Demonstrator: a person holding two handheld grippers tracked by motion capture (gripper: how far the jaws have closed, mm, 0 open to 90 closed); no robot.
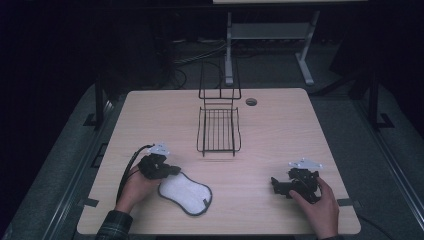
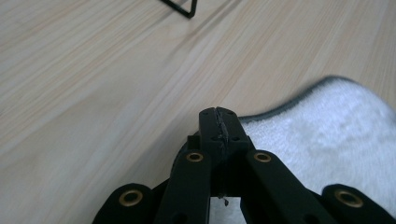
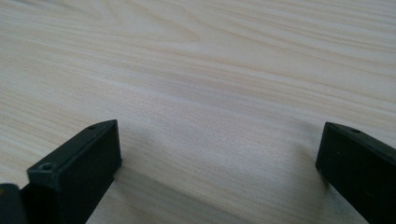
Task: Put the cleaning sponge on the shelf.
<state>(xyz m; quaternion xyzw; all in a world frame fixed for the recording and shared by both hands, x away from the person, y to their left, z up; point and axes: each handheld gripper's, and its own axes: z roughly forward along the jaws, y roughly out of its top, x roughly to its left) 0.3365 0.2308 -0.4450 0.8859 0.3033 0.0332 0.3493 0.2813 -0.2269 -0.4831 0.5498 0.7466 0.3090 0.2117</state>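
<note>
A white cloth (image 1: 186,192) with a dark grey trim lies flat on the wooden table (image 1: 280,130), near the front left. My left gripper (image 1: 175,170) sits at the cloth's upper-left end. In the left gripper view its jaws (image 2: 219,123) are pressed together with the cloth's (image 2: 327,135) trimmed edge running into their tips. My right gripper (image 1: 275,184) rests at the front right, pointing left. Its jaws (image 3: 219,140) stand wide apart over bare wood.
A black wire rack (image 1: 218,131) stands at the table's middle back, its upright part toward the far edge; one corner (image 2: 184,9) of it shows in the left gripper view. A round cable hole (image 1: 251,101) sits near the far edge.
</note>
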